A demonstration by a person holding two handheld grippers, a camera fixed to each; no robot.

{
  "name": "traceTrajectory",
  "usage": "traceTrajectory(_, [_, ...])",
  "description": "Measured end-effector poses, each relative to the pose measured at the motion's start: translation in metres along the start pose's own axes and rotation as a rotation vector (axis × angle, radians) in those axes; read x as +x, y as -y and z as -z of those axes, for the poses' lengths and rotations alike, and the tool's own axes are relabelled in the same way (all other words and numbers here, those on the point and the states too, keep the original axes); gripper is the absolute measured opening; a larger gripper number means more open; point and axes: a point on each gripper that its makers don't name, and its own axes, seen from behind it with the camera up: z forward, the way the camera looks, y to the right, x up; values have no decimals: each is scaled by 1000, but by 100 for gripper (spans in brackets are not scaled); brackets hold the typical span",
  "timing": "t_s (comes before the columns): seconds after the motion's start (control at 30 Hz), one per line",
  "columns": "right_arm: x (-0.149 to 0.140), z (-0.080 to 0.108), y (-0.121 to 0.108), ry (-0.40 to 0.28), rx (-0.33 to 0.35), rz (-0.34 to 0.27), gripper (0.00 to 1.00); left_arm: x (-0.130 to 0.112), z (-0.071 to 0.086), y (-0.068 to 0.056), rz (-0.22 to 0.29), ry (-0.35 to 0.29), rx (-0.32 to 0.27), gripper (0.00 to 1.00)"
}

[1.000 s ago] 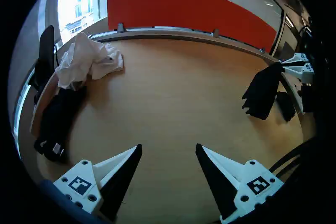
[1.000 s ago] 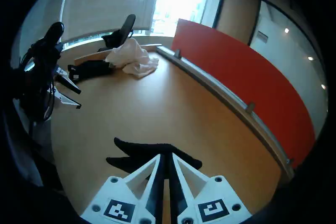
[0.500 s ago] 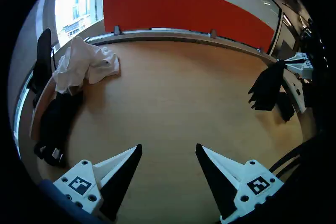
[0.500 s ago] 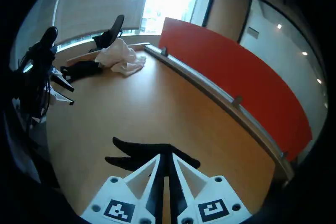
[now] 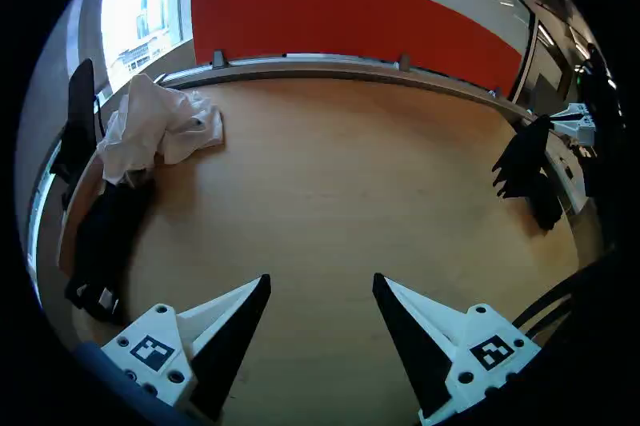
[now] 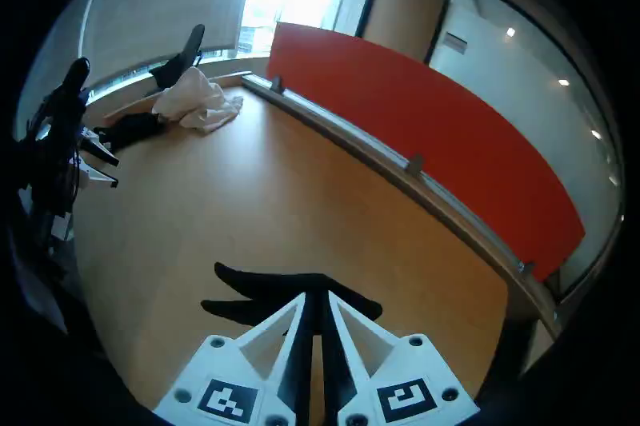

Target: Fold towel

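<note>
Right gripper (image 6: 317, 302): jaws pinched shut on black towel (image 6: 272, 288), bunched, near right end of red partition (image 5: 352, 22). Left gripper (image 5: 320, 277): jaws wide, empty (over counter (image 5: 336, 186)). Folding not begun; spreading and folds all remain.

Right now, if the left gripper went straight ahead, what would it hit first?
Probably nothing soon: the left gripper faces bare wooden table, and the grey rail under the red screen comes first, though depth is unclear. The white cloth pile lies off to one side.
</note>
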Motion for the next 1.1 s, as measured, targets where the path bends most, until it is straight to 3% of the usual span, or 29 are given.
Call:
traceTrajectory(0.7, [-46,30,-98,58,-129,-68,5,7,-6,-6,-21,9,10,94])
traceTrajectory(1.1, [-71,44,-139,103,-181,-92,5,8,-7,-11,-33,14,12,94])
